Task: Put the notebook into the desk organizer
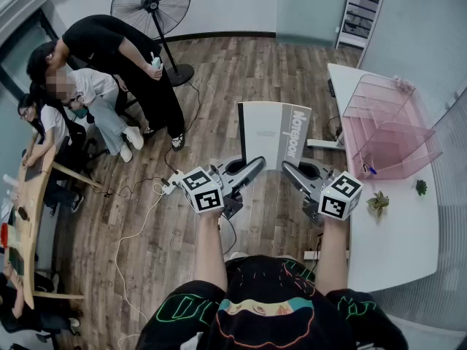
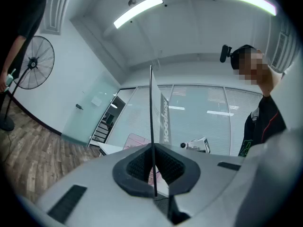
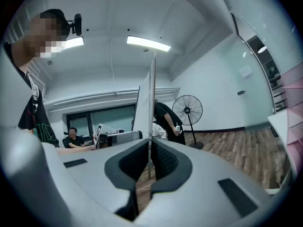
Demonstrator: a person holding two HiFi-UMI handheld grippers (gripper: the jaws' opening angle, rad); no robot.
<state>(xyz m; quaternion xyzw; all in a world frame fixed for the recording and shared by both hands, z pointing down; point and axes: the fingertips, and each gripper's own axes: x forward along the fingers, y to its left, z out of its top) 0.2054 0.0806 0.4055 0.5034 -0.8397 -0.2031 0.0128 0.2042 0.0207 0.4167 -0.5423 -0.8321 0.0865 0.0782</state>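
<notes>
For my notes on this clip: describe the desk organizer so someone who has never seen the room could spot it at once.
Find the long white desk along the right side of the head view. Toward its far end, beyond a small potted plant, stands the desk organizer. It is the only see-through pink thing there, a box with upright dividers.

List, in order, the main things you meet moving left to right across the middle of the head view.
group of people → left gripper → notebook → right gripper → pink desk organizer
</notes>
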